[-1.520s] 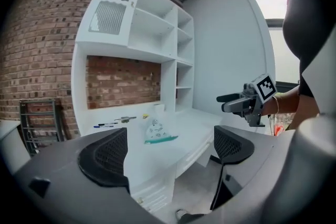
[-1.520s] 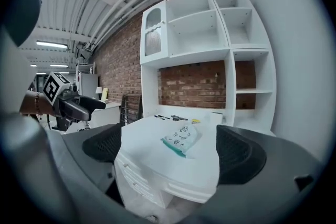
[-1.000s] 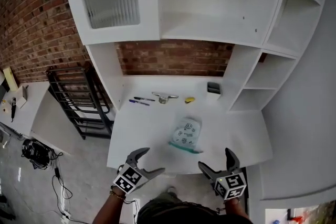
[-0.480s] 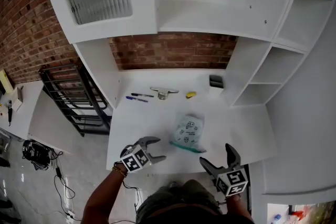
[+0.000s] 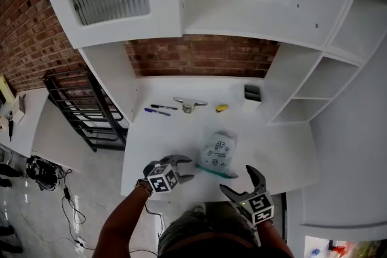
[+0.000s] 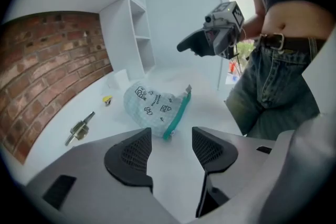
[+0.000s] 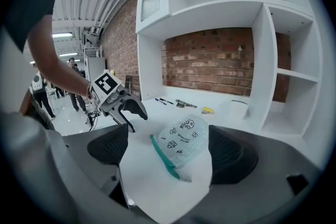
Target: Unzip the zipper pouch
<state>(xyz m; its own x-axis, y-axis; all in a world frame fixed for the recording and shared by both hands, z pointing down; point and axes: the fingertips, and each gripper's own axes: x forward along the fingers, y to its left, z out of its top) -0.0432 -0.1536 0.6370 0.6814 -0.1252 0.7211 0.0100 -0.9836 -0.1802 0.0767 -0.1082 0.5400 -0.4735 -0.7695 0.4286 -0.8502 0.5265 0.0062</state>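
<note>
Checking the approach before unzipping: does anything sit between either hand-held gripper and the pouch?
Nothing visible: only bare desk separates the pouch from the left hand-held gripper and the right hand-held gripper. Both have just been closing their jaws, with nothing between them.

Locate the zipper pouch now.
In the head view, the pouch lies centrally, left to right, near the front edge of the white desk, nearer the person than the yellow item.

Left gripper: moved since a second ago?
Yes. The left gripper came in from the front edge of the desk toward the pouch. Its claw has just been closing, with nothing in it.
</note>
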